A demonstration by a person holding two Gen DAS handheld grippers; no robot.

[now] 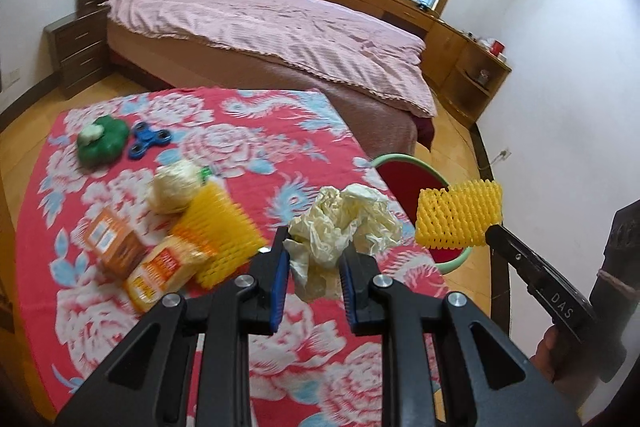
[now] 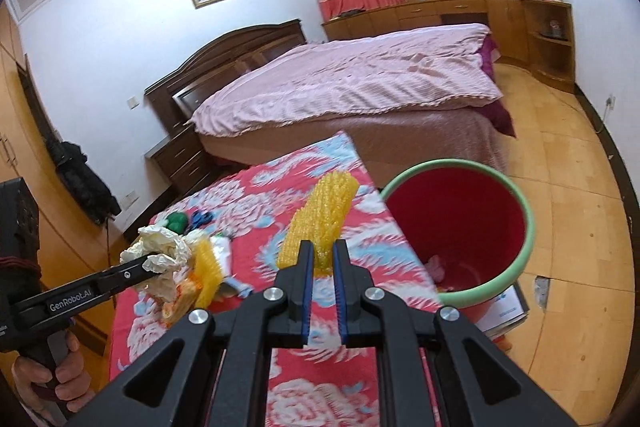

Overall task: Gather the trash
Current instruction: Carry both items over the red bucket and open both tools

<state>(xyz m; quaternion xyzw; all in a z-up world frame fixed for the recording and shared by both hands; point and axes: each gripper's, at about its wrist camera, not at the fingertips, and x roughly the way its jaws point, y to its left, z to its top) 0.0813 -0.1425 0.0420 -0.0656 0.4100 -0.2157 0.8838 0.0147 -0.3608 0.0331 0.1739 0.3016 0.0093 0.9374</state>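
Note:
My left gripper [image 1: 314,247] is shut on a crumpled cream paper wad [image 1: 344,223], held above the red floral tablecloth [image 1: 248,155]; it also shows in the right wrist view [image 2: 162,253]. My right gripper [image 2: 323,247] is shut on a yellow foam fruit net [image 2: 320,219], which in the left wrist view [image 1: 460,215] hangs over the red bin with a green rim [image 1: 412,183]. The bin [image 2: 460,227] stands on the floor beside the table's right edge, with a little trash at its bottom.
On the table lie a second yellow foam net [image 1: 222,227], an orange box [image 1: 114,241], a yellow packet [image 1: 160,277], a pale round wad [image 1: 174,187], a green toy [image 1: 102,143] and a blue fidget spinner [image 1: 146,139]. A bed [image 1: 256,27] stands behind the table.

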